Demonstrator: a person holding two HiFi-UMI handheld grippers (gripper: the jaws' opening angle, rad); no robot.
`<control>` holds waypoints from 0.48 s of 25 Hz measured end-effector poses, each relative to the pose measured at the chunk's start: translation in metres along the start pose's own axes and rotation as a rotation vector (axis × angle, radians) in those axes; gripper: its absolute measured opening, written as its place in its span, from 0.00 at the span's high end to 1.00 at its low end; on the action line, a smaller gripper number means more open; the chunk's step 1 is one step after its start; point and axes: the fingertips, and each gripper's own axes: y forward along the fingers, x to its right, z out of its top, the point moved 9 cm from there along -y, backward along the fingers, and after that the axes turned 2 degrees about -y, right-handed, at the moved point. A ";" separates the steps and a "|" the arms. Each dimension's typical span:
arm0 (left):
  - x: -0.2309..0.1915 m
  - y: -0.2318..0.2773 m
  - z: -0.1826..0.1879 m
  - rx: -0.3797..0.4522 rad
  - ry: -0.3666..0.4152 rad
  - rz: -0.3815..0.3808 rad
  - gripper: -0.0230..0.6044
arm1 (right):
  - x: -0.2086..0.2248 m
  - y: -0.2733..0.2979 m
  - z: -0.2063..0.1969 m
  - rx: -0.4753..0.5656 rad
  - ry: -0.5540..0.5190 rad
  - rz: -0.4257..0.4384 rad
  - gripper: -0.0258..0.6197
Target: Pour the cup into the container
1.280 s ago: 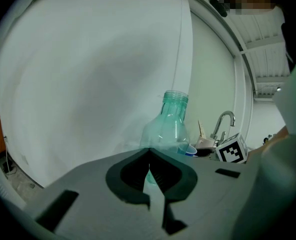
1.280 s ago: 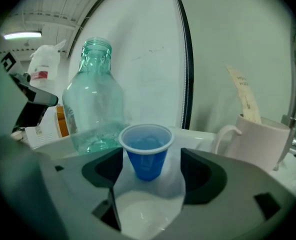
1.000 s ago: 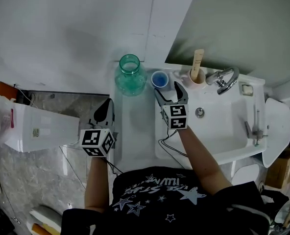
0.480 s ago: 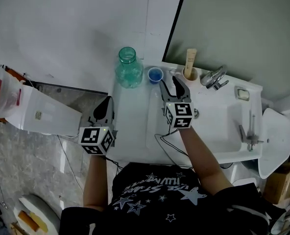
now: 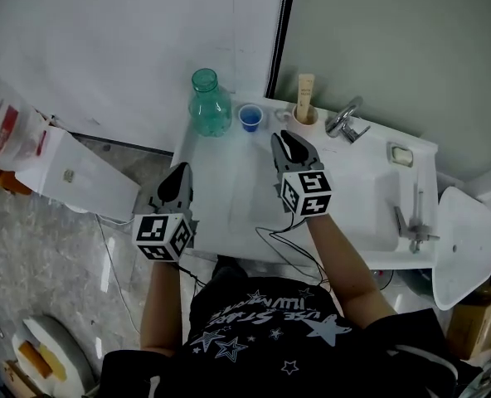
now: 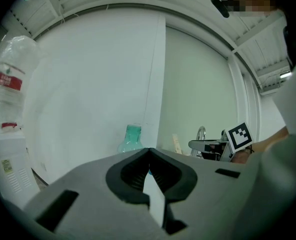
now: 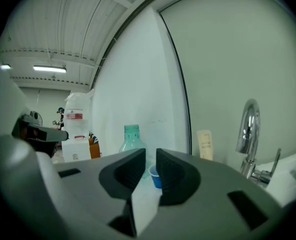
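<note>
A small blue cup (image 5: 250, 117) stands at the back of the white counter (image 5: 229, 197), next to a green glass bottle (image 5: 210, 106) with an open neck. My right gripper (image 5: 289, 139) hovers a short way in front of and to the right of the cup. Its jaws are closing, with a narrow gap left and nothing between them. Its own view shows the cup (image 7: 155, 176) and bottle (image 7: 132, 138) beyond the right gripper (image 7: 151, 159). My left gripper (image 5: 179, 172) is shut and empty at the counter's left edge. The bottle (image 6: 132, 138) stands far ahead of the left gripper (image 6: 148, 151).
A chrome faucet (image 5: 345, 120) and a holder with a wooden stick (image 5: 304, 110) stand right of the cup, behind the sink basin (image 5: 370, 206). A white box-shaped appliance (image 5: 71, 177) sits left of the counter. A wall rises behind the bottle.
The right gripper's jaws have narrowed from wide open to a slim gap, and it now stands a bit farther from the cup. The left gripper has kept its place.
</note>
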 end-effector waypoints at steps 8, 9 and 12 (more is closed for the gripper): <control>0.054 -0.039 -0.010 0.016 0.007 0.025 0.94 | 0.012 -0.057 -0.007 -0.038 0.041 0.051 0.95; 0.060 -0.045 -0.011 0.019 0.010 0.028 0.94 | 0.013 -0.065 -0.009 -0.039 0.038 0.047 0.95; 0.078 -0.065 -0.014 0.030 0.012 0.045 0.94 | 0.013 -0.088 -0.010 -0.038 0.019 0.049 0.95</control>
